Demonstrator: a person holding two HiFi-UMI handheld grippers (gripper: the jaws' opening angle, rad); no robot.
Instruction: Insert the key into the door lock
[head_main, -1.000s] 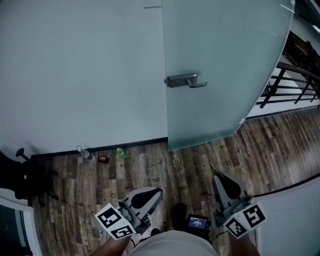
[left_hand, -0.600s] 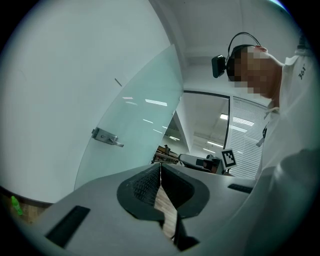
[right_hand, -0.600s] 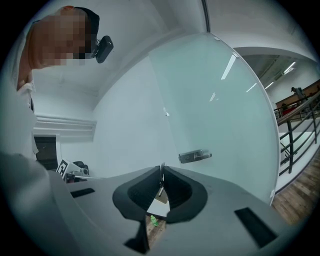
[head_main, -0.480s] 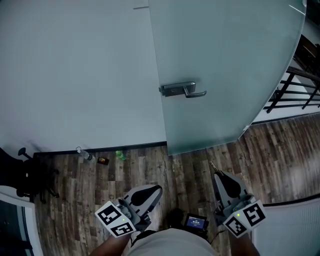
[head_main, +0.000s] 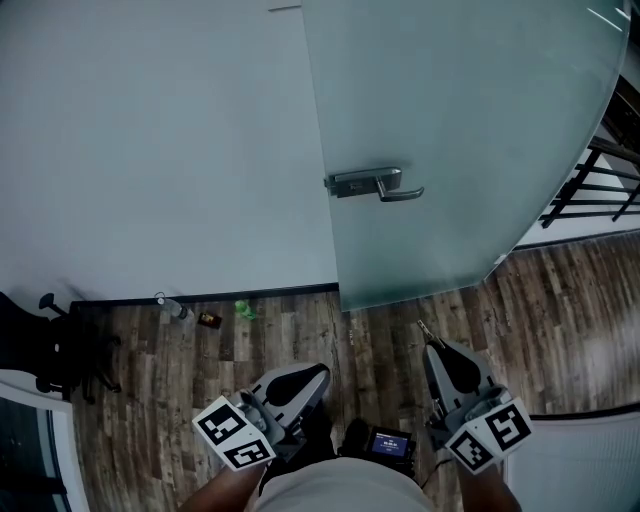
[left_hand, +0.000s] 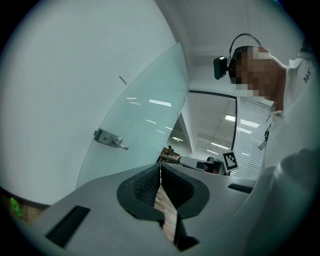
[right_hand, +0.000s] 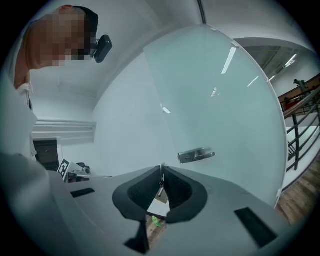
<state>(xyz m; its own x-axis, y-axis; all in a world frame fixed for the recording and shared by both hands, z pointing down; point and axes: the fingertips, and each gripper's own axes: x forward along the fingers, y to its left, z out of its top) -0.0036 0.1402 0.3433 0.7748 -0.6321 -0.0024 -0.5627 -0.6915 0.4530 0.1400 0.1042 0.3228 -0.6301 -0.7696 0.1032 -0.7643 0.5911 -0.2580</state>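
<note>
The small silver metal key (right_hand: 160, 186) is pinched between the right tongs (right_hand: 161, 172), low in the centre of the right gripper view. In the head view those tongs sit at lower right above the dark wood-plank floor (head_main: 380, 330). They are well apart from the brushed-metal lever handle and lock plate (head_main: 375, 184) at mid-frame on the frosted glass door (head_main: 450, 110). The left tongs (left_hand: 160, 169), lower left of centre in the head view, are pressed together on nothing. A small green object (head_main: 244, 309) lies by the baseboard at left.
</note>
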